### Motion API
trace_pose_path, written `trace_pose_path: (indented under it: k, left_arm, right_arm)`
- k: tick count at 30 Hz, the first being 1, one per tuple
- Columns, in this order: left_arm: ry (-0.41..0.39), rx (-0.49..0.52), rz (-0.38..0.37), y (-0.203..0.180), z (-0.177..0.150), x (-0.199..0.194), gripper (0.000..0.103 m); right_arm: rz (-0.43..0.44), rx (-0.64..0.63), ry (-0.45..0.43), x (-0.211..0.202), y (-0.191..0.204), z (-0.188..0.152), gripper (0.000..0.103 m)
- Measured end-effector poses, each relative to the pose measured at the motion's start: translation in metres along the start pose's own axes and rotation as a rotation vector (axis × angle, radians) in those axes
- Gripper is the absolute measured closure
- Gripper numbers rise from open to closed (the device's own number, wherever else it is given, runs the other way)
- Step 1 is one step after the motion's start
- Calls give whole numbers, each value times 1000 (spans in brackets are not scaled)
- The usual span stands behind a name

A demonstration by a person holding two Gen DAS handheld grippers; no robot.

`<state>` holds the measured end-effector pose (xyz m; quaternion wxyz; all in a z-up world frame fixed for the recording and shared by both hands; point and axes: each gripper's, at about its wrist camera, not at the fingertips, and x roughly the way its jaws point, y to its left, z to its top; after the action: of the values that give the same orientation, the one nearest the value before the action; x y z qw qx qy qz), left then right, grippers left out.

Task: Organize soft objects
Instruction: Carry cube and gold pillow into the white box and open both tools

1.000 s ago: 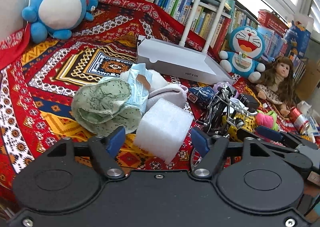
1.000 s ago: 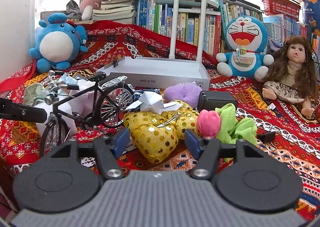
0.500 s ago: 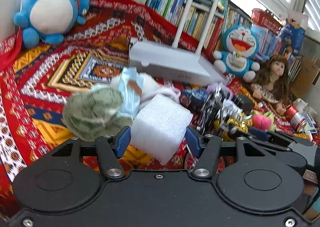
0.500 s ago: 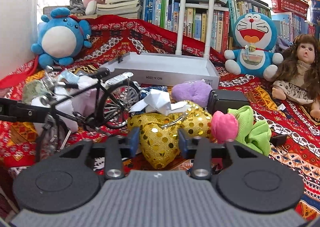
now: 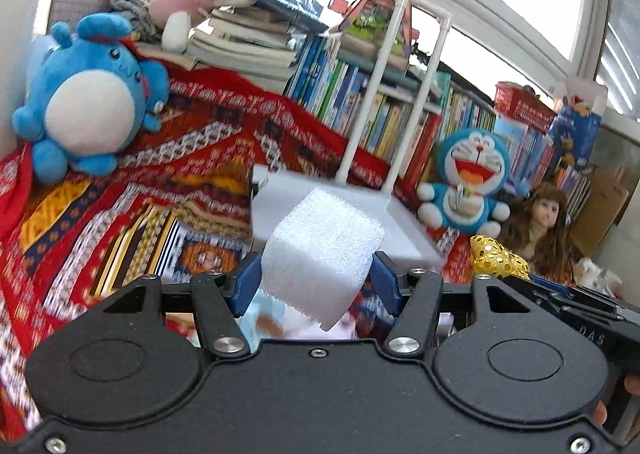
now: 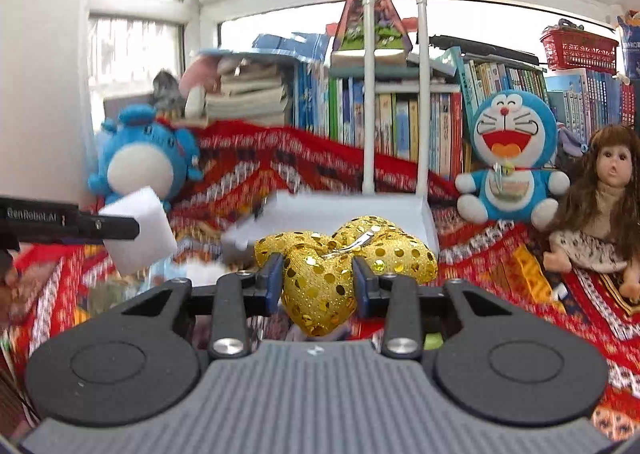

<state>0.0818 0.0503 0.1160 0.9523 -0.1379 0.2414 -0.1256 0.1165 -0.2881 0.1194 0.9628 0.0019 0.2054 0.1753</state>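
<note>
My left gripper [image 5: 316,286] is shut on a white foam cube [image 5: 322,252] and holds it lifted above the red patterned cloth [image 5: 120,182]. The cube also shows in the right wrist view [image 6: 138,232] at the left. My right gripper [image 6: 318,286] is shut on a gold sequin heart cushion [image 6: 344,262] and holds it raised; the cushion's edge shows in the left wrist view [image 5: 496,256]. A white open box [image 5: 340,210] with a tall white handle lies beyond both, also in the right wrist view [image 6: 352,214].
A blue round plush [image 5: 88,110] sits far left. A Doraemon plush [image 6: 510,158] and a doll [image 6: 596,210] sit at the right. Books [image 6: 400,122] line the back. Soft items lie blurred below the left gripper.
Both grippers have risen off the cloth, the left with the foam cube, the right with the gold heart. The toy bicycle and cloth pile have dropped out of view.
</note>
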Motion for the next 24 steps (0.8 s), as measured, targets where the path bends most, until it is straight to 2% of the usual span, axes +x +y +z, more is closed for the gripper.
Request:
trace_pose_path:
  k: [5,8,11,16,19,24]
  left_arm:
    - [46,-38,-44,-2,35,46,46]
    - [87,-51,-48,-5,51,83,46]
    - [146,-55,-29,-8,63,128,45]
    - [200,-2,68,-13,66,190,45]
    - [188,32,70,-12,63,214,45]
    - [218,68,119,-12,50,244,45]
  right_arm:
    - [30,59,30,38,-28,38,61]
    - [59,120,87,72,-41,51,61]
    - [63,126,120,106,-47,60,61]
    - [54,162,203,158,-55,61,60]
    - [7,162,261,186,-58,53,60]
    - [-35,163,331,220,-63,38,60]
